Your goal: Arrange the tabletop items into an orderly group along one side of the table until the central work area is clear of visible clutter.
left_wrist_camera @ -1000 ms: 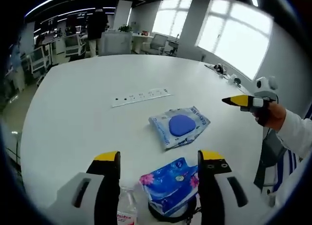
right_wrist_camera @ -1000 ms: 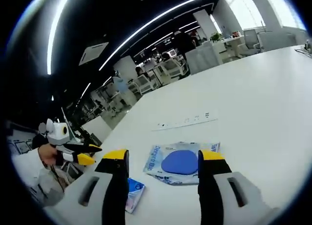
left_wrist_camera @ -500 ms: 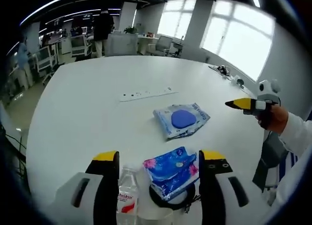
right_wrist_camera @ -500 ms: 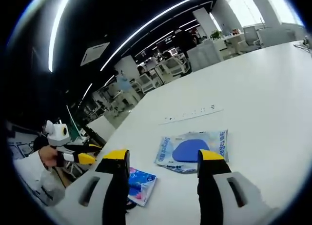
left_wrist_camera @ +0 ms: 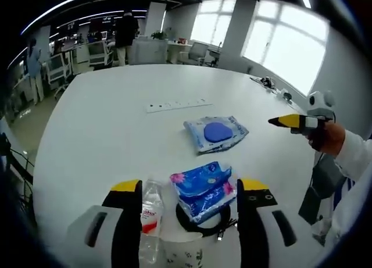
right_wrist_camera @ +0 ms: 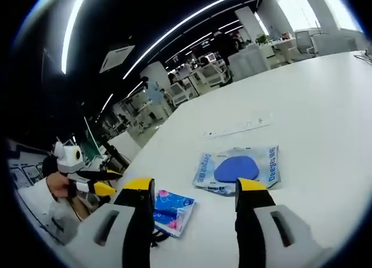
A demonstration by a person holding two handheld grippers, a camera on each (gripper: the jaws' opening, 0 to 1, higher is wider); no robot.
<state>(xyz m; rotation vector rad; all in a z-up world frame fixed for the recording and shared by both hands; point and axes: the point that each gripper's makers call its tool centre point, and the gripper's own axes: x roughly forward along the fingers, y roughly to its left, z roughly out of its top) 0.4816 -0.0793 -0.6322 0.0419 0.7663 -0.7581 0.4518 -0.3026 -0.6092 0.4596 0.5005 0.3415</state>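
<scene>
My left tongs (left_wrist_camera: 187,192), spread and empty, sit nearer the clear plastic pouch with the blue pad (left_wrist_camera: 216,132), lying mid-table beyond the blue floral tissue pack (left_wrist_camera: 202,189); my right tongs (right_wrist_camera: 189,189) are spread too.

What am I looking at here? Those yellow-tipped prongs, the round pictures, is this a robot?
No robot: a person holds a two-jaw gripper in each hand, and a fisheye camera rides on each, which is why the pictures are round. The left gripper view looks along the left gripper; its two yellow-tipped jaws rise from the bottom, apart, holding nothing. The right gripper view does the same for the right gripper, also open with nothing between the jaws. Each camera also catches the other gripper off to one side, in the person's hand.

On the white table lie a clear packet with a blue pad inside, a blue flowery packet resting on a coiled black cable, a small clear bottle, a white cup and a white power strip farther off.
</scene>
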